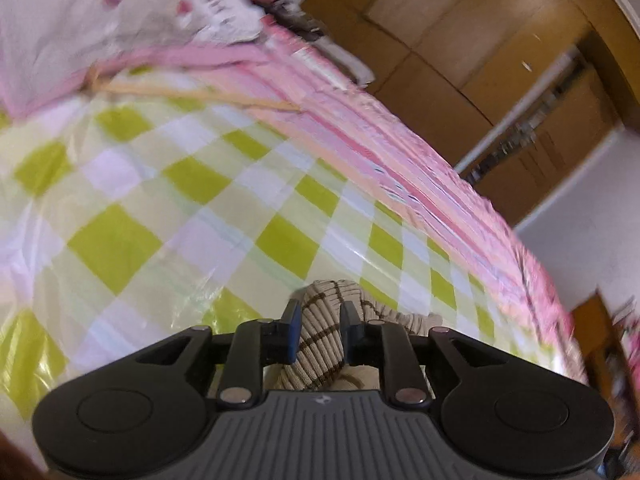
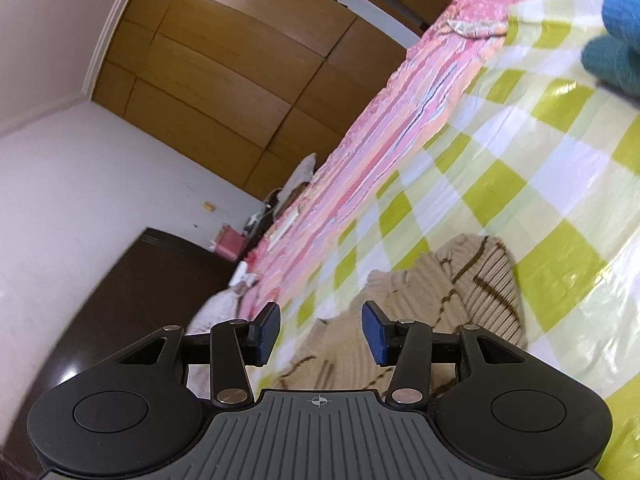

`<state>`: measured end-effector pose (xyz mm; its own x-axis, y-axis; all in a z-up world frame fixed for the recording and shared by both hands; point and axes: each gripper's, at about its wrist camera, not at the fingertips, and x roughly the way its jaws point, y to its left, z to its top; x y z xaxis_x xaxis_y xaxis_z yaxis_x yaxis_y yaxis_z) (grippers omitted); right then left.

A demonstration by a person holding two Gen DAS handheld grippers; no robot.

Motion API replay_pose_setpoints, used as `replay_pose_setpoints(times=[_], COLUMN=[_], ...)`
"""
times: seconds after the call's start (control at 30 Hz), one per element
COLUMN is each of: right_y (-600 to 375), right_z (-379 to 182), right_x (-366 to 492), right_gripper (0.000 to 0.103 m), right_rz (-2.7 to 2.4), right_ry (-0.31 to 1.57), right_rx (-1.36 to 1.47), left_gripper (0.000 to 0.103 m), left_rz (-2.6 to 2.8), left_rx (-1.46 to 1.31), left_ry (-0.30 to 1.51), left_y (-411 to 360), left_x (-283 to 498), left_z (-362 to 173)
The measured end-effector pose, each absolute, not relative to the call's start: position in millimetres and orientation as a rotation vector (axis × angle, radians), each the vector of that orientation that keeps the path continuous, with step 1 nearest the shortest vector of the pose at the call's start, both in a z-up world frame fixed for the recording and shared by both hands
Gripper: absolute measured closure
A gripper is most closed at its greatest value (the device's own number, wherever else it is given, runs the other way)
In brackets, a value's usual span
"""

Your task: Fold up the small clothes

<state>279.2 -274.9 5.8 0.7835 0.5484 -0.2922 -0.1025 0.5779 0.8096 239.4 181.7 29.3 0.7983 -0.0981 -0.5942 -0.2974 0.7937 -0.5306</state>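
Green and white squares cover the bed sheet, a shiny plastic one spread flat so clothes can be folded on it. Pink striped bedding runs along its far side. A brown wooden wardrobe stands behind. A blue woolly thing lies at the sheet's far corner. Close to the near edge lies the small beige sweater with brown lines, bunched up. The left gripper is clamped on a fold of the sweater, probably to keep it in place. The right gripper hangs over the sweater with its jaws apart, pinching nothing.
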Motion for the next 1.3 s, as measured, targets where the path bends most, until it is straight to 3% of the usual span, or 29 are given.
replay_pose_setpoints(times=[0.33,0.57,0.7,0.77,0.8,0.83,1.1,1.3], right_y=[-278,-274,-273,-273,-273,-273,-271,-269], right_z=[-1,-4,-5,-5,-5,-5,-1,3], right_x=[279,279,279,279,279,278,277,275], right_gripper=[0.057,0.057,0.057,0.057,0.057,0.057,0.058,0.058], right_rz=[0.350,0.355,0.355,0.356,0.356,0.357,0.345,0.271], right_ry=[0.589,0.611,0.619,0.620,0.619,0.618,0.607,0.591], right_rx=[0.821,0.793,0.791,0.794,0.794,0.794,0.741,0.593], left_gripper=[0.061,0.058,0.056,0.062,0.075,0.081,0.091,0.091], left_rz=[0.028,0.037,0.081,0.096,0.097,0.094,0.146,0.146], left_rx=[-0.005,0.341,0.387,0.356,0.331,0.303,0.099,0.033], left_ry=[0.709,0.715,0.710,0.709,0.709,0.714,0.705,0.738], left_y=[93,55,55,59,63,66,103,119], left_x=[258,269,274,274,274,273,265,263], left_z=[29,7,6,7,9,11,23,9])
